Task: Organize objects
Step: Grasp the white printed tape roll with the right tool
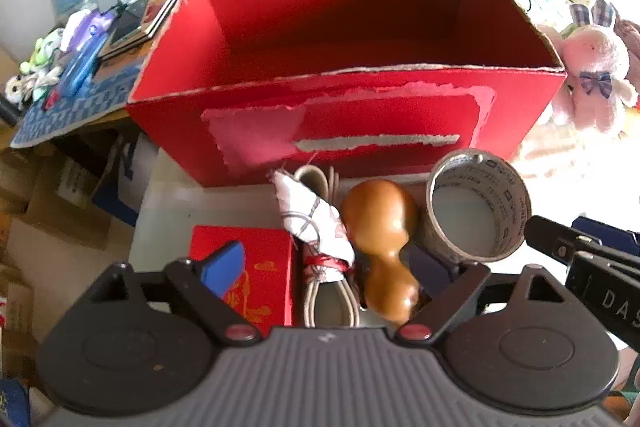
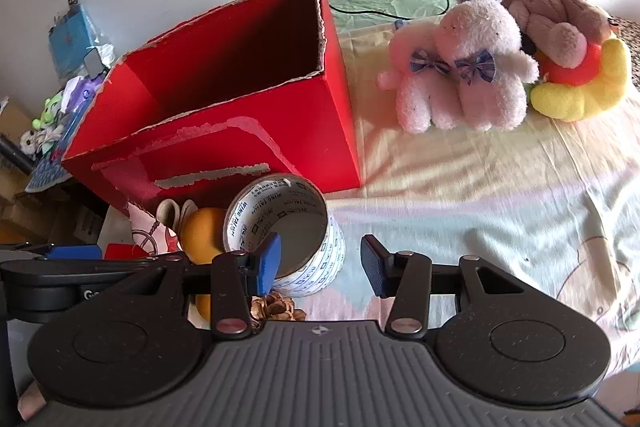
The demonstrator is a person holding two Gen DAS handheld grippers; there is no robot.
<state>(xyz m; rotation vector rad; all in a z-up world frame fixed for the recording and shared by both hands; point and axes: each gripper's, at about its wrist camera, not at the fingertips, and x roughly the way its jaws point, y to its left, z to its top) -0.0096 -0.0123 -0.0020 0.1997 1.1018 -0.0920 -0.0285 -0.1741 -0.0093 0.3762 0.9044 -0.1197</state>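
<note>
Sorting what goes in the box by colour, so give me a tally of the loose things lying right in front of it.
Red: 1, the flat red packet
Brown: 1, the gourd
White: 2, the tape roll and the tied cord bundle
Total: 4, all outside the red box

An open, empty red cardboard box [image 1: 344,99] stands upright behind a brown gourd [image 1: 380,247], printed tape roll [image 1: 478,205] and tied cord bundle [image 1: 324,247].

The tape roll [image 2: 286,233], just in front of the red box [image 2: 224,115], carries repeated dark print inside its core; "WING TAI" can be made out, the rest too small. In the left wrist view, the right gripper [image 1: 600,267] body shows white letters "DAS", cut off at the edge.
</note>
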